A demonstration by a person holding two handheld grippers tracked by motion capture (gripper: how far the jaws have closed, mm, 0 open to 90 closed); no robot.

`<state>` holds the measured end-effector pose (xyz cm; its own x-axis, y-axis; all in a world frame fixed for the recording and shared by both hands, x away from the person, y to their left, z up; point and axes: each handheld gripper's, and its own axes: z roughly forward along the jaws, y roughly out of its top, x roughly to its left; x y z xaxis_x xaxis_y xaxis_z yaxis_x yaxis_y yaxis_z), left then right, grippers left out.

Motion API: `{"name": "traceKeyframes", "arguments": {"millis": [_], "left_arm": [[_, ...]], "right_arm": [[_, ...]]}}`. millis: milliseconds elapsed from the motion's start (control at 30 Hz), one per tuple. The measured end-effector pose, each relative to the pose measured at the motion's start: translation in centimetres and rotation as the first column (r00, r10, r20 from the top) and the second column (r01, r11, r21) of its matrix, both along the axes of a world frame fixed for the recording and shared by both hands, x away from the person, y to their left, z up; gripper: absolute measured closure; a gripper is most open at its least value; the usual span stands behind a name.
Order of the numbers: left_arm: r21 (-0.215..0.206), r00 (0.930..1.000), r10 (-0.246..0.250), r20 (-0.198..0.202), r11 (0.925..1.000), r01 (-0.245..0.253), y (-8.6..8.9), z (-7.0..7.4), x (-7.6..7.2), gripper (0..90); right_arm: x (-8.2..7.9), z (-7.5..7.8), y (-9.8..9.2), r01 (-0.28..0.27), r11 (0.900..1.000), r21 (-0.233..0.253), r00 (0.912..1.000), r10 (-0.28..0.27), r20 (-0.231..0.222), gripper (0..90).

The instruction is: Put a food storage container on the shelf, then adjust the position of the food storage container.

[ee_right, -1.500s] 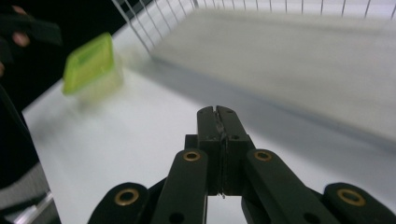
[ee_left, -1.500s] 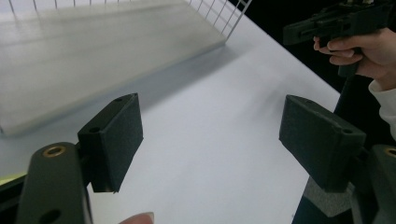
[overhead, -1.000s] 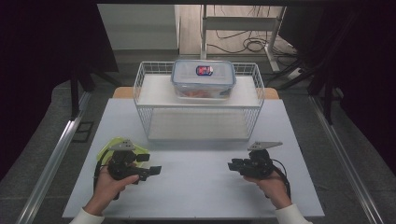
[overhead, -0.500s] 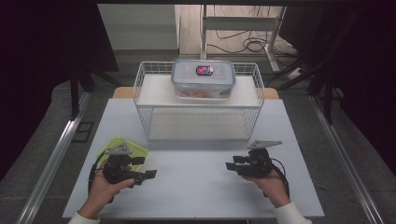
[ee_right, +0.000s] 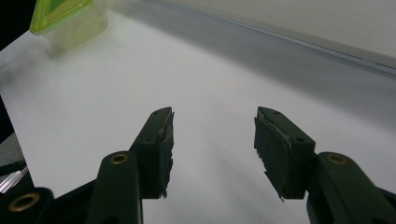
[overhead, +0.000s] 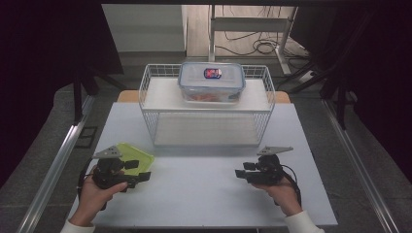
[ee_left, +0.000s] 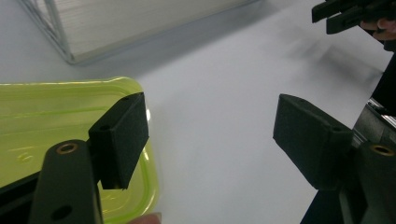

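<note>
A shallow lime-green plastic tray (overhead: 131, 155) lies on the white table (overhead: 194, 199) at the front left. My left gripper (overhead: 138, 171) is held just in front of it, open and pointing right. In the left gripper view the left jaw of this gripper (ee_left: 215, 140) hangs over the tray's (ee_left: 56, 116) corner, with nothing between the jaws. My right gripper (overhead: 240, 170) is at the front right, open and pointing left toward the other one. Its jaws (ee_right: 212, 149) are empty above bare table, and the tray (ee_right: 65, 18) lies far off.
A white wire basket (overhead: 206, 138) stands at the middle back of the table. On its top rests a clear lidded food container (overhead: 211, 81) with a red and blue label. A hand holds each gripper. Metal rails run along both sides of the table.
Both grippers have drifted only slightly, the left one a little toward the left. Their jaws stay open.
</note>
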<state>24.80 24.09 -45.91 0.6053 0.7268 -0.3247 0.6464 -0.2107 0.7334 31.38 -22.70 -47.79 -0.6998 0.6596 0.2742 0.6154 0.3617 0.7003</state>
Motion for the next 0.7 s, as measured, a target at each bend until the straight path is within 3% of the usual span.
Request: {"name": "traceKeyframes", "arguments": {"millis": [267,433,500,700], "left_arm": [[0.000,0.9997,0.023,-0.006,0.9997,-0.023,0.9,-0.2,0.4,29.0],[0.024,0.9985,0.054,-0.006,0.9983,-0.053,1.8,-0.2,0.5,39.4],[0.040,0.9973,0.073,-0.002,0.9965,-0.073,2.6,-0.2,0.5,56.2],[0.041,0.9958,0.092,-0.001,0.9950,-0.091,4.2,-0.2,0.6,78.2]], "right_arm": [[-0.1,-0.1,-0.5,0.019,1.000,0.011,0.9998,-0.019,-0.008,46.9],[0.0,-0.1,-0.6,0.023,1.000,0.011,0.9997,-0.023,-0.009,46.9],[0.1,-0.2,-0.5,0.022,1.000,0.011,0.9997,-0.022,-0.010,46.9],[0.2,-0.2,-0.5,0.022,1.000,0.011,0.9997,-0.022,-0.011,46.9]]}}
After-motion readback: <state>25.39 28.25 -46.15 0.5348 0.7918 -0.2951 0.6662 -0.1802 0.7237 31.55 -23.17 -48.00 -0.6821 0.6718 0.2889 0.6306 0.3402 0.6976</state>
